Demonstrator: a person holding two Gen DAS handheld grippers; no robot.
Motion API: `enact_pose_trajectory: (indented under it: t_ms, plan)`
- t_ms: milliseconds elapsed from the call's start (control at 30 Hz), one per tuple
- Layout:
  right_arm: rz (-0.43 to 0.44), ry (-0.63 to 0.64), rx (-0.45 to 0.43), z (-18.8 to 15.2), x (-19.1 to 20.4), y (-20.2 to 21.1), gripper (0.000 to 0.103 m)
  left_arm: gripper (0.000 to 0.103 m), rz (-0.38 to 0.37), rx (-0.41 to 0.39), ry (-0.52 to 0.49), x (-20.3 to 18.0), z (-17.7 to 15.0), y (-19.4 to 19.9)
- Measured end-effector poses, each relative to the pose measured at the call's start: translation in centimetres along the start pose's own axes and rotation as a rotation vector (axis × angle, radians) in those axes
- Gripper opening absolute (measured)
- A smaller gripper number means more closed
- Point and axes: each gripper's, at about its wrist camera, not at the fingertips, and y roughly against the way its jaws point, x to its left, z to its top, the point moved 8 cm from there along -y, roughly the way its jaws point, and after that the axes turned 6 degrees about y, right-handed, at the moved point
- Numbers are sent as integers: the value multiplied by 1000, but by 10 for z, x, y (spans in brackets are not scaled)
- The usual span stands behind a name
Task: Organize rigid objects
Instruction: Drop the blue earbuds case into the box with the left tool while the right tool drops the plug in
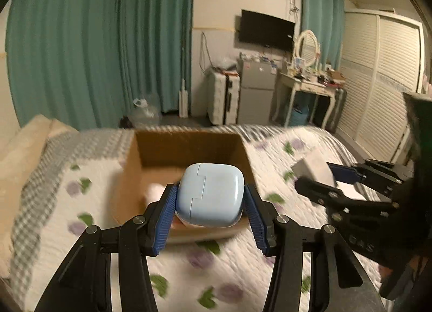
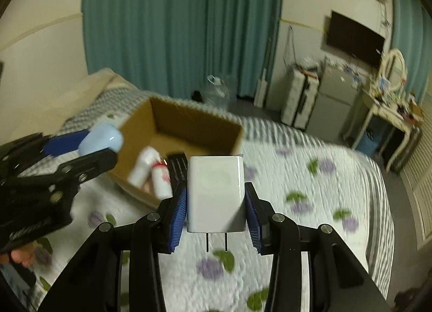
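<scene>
Left gripper (image 1: 210, 198) is clamping the pale blue case (image 1: 209, 194) between its pads above the cardboard box (image 1: 186, 147); right gripper (image 2: 216, 204) is pinching the white charger (image 2: 215, 193), prongs trailing, beside it.

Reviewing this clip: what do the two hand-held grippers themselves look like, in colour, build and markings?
Both match. The left hand-held gripper and right hand-held gripper have matte black angular linkage arms joined by round silver pivot bolts. Each finger carries a blue ribbed pad. The right unit's black body shows faint embossed lettering, too blurred to read. No cables show. A bit of bare skin appears at the left unit's base; no sleeve is visible.
</scene>
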Motion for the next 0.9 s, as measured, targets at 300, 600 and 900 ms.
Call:
enact_pose_trajectory:
  t_ms: [300,600,900]
  plan:
    - [29,47,-20,36,22,-45,40,51,100,80,-13,47,14,-77]
    - [60,34,61,11,15,-96,40,51,145,140,-50,61,-4,-148]
    - [48,17,70,2,4,-89,40,61,137,128,-16,66,-2,-144]
